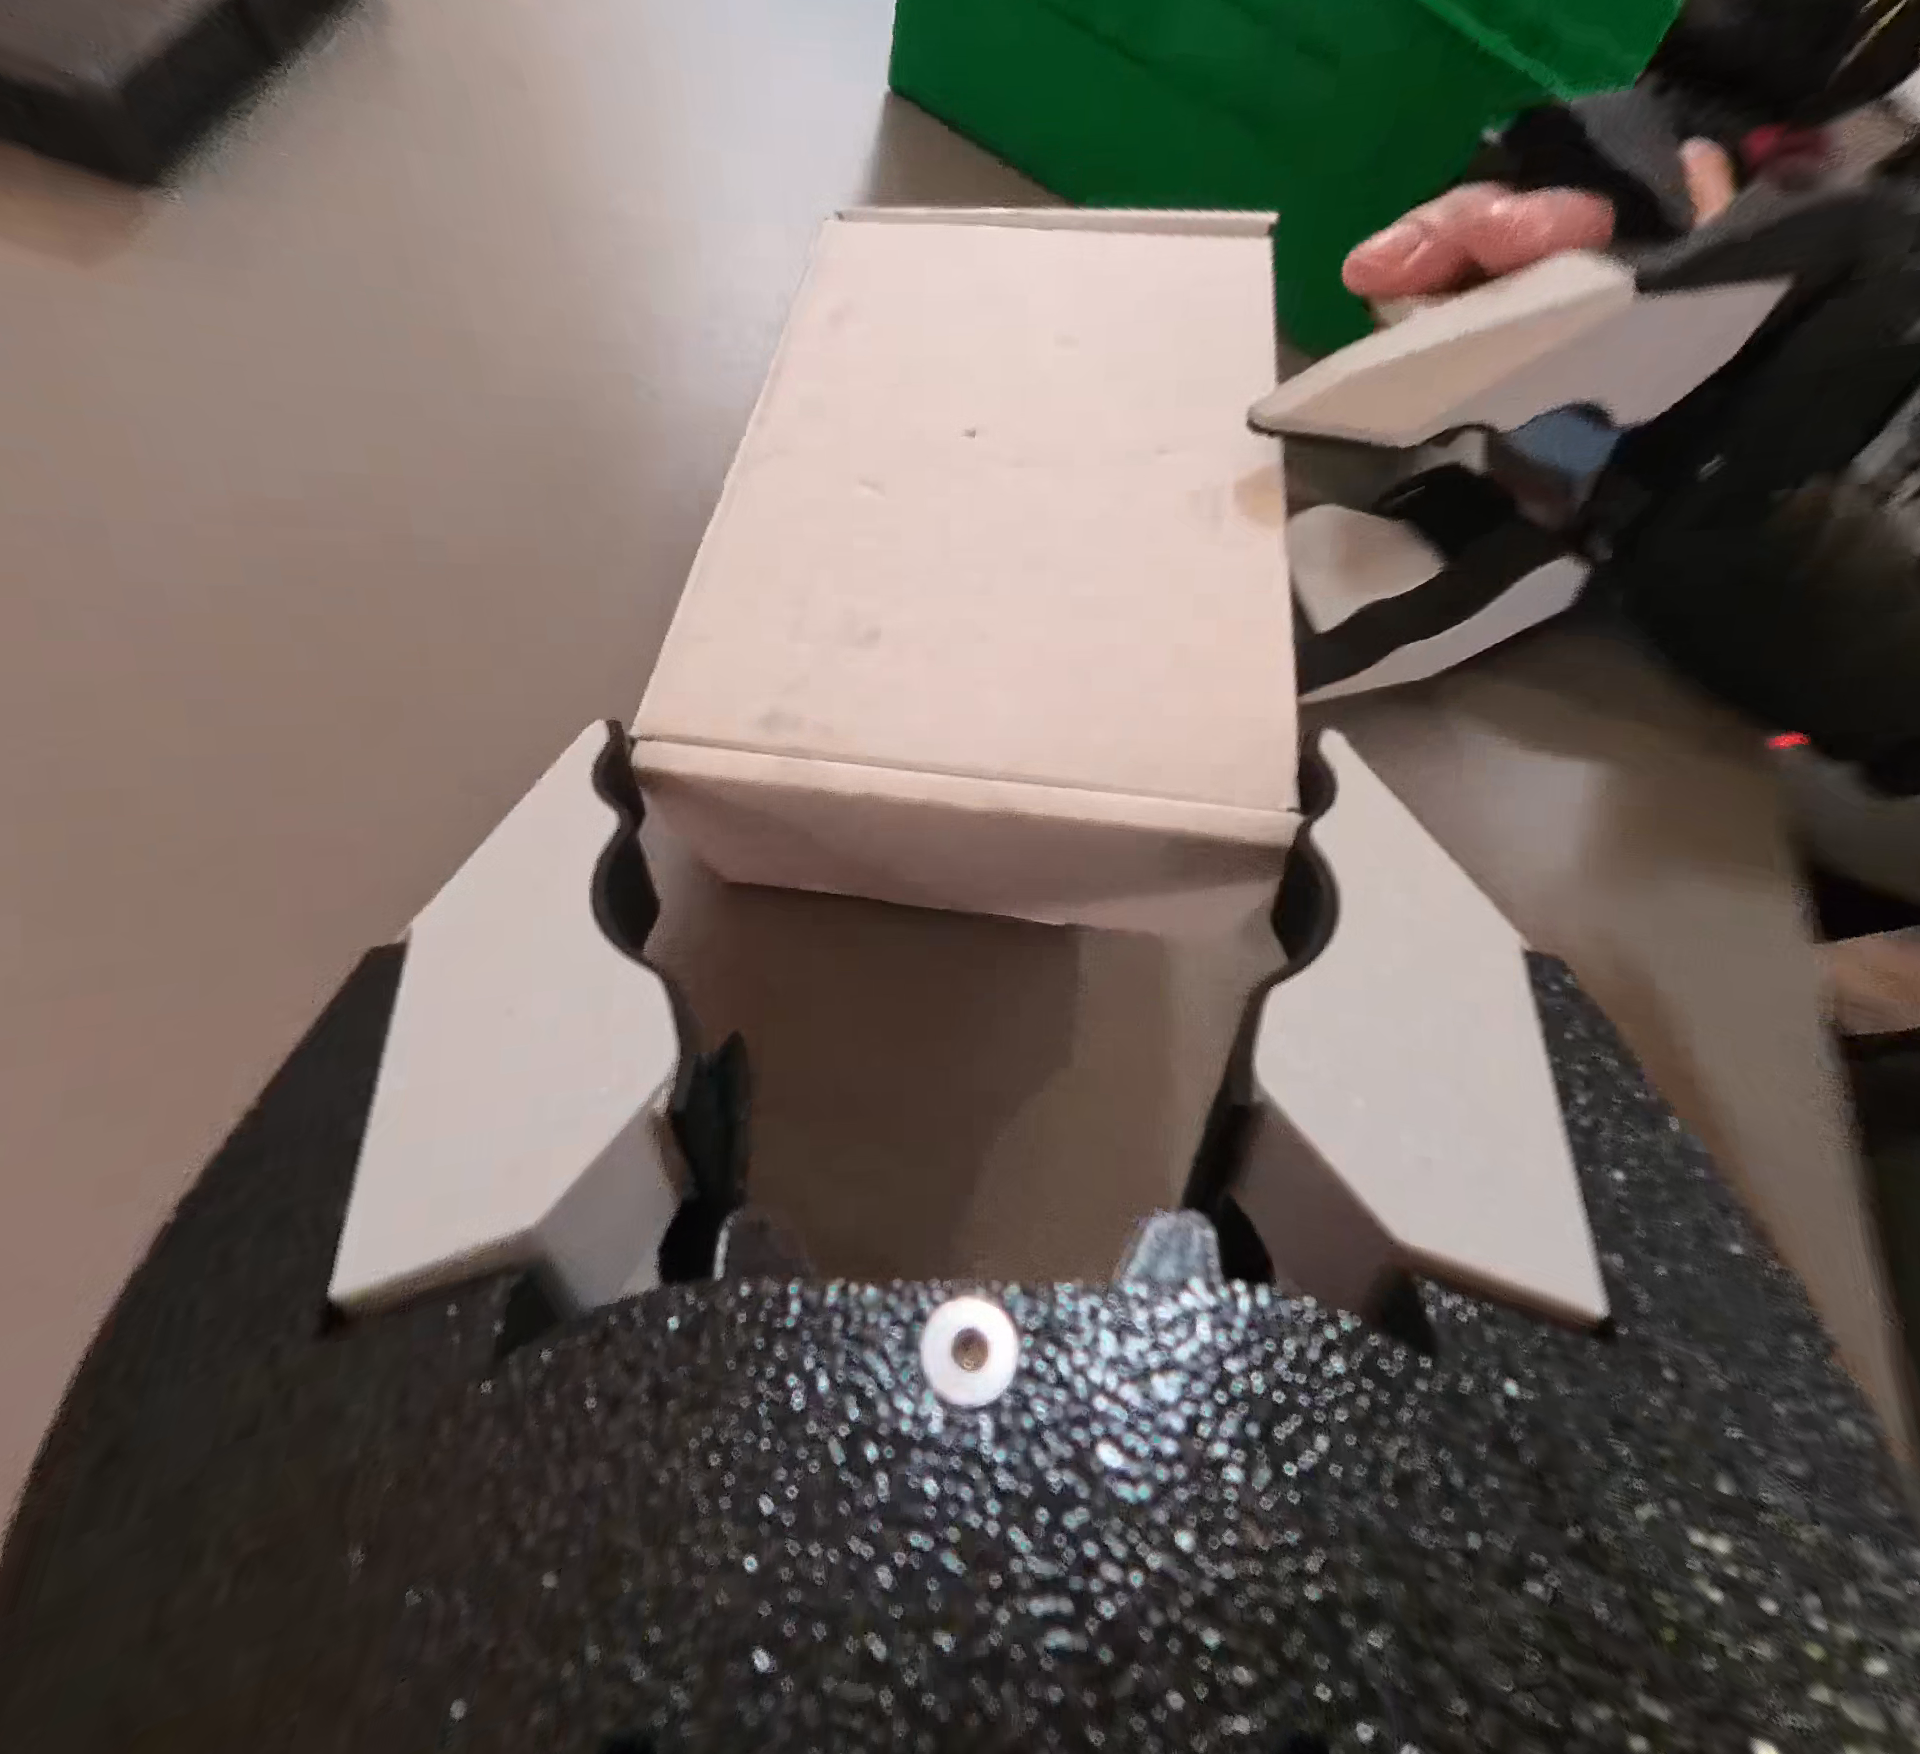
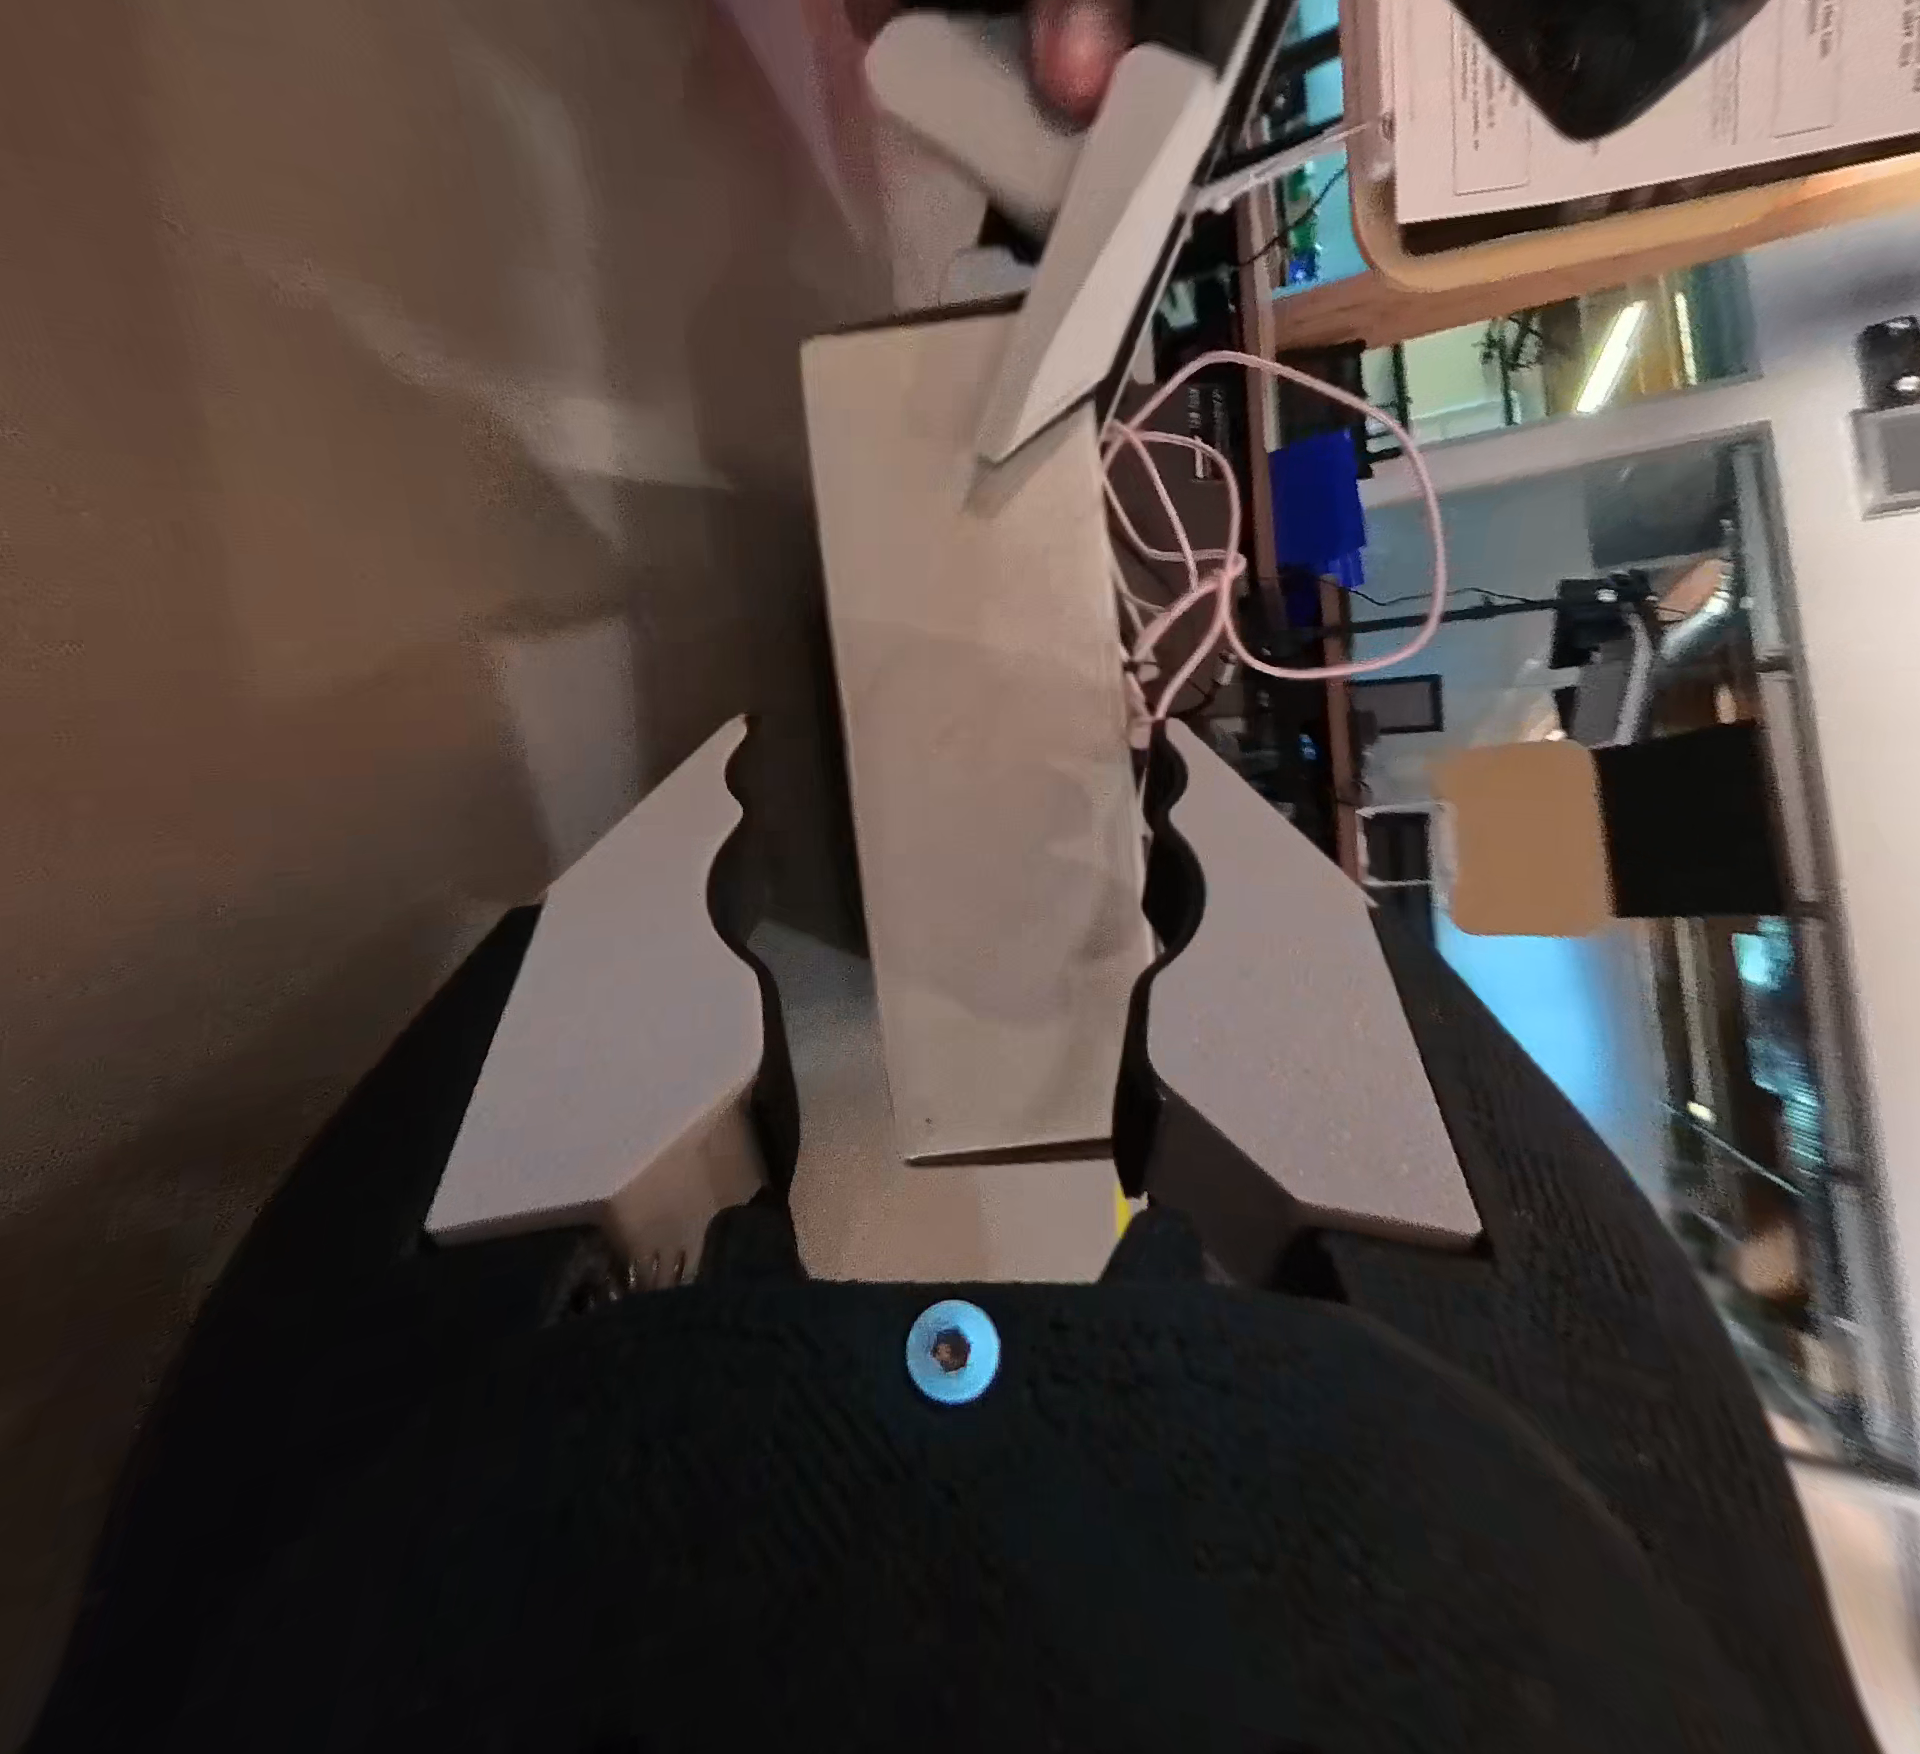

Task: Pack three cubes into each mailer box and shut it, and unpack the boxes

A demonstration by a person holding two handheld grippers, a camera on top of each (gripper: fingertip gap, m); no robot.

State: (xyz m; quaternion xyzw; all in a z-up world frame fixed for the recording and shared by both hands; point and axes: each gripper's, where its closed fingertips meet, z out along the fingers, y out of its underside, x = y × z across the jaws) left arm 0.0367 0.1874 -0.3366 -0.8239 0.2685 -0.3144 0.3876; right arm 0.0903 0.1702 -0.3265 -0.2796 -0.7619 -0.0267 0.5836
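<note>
We've got the closed mailer box (image 1: 966, 541) mid-desk, near the green bin (image 1: 1195, 11). Left gripper (image 1: 961, 831) clamps its near end; right gripper (image 2: 951, 831) straddles it, contact unclear. Risk: uneven squeeze pops lid.

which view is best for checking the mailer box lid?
Left wrist view: the mailer box shows its whole closed lid from above, sharp, between the left tongs. Right wrist view catches the box edge-on and blurred, between the right tongs.
</note>
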